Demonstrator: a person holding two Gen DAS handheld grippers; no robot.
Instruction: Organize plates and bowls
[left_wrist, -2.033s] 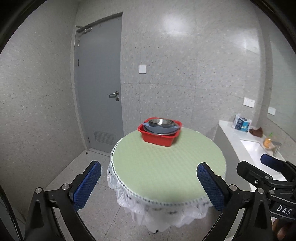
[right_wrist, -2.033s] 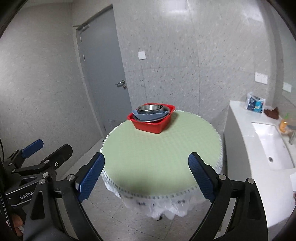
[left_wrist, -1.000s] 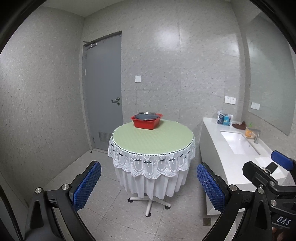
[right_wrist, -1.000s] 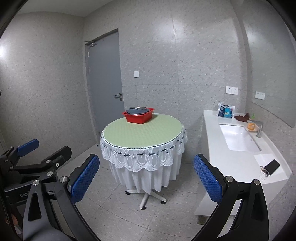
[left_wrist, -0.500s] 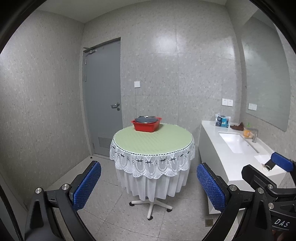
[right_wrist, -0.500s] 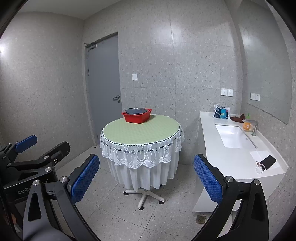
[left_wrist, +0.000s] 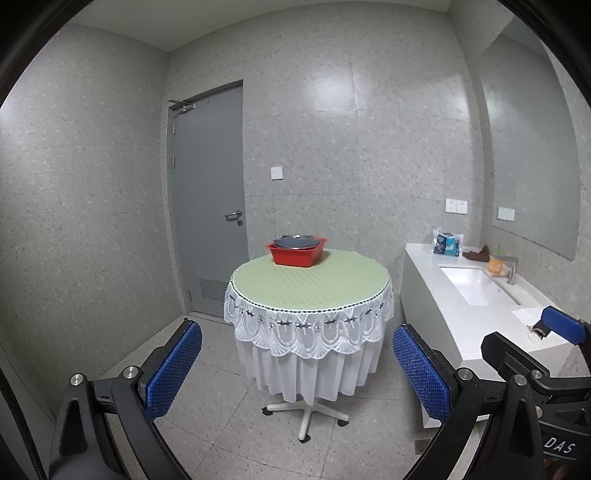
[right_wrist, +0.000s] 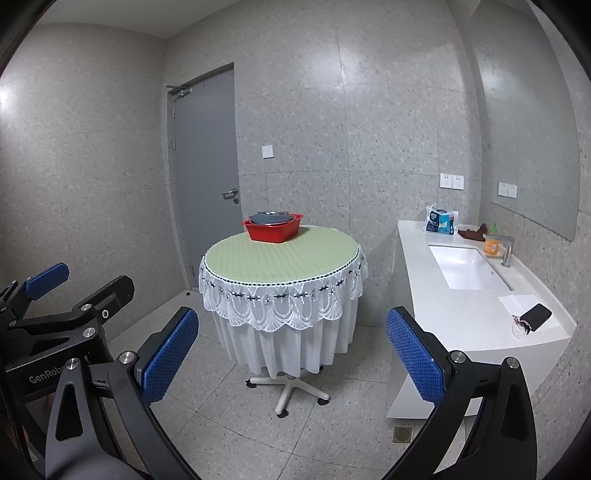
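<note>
Both grippers are now carried well back from the round table (left_wrist: 310, 284), which was close beneath them two seconds ago. Left gripper (left_wrist: 297, 369) and right gripper (right_wrist: 291, 354): jaws spread wide, nothing held. Red basin (left_wrist: 297, 254), far edge of the table, holds stacked dishes (left_wrist: 295, 242), seemingly a grey plate and metal bowls; judged rigid, smooth, slippery and likely to clatter, best gripped one at a time by the exposed rim.

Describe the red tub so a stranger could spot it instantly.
Find the round table with the green top and lace skirt. The red tub sits at its far edge, near the grey door. It alone is on the table, holding grey dishes.
</note>
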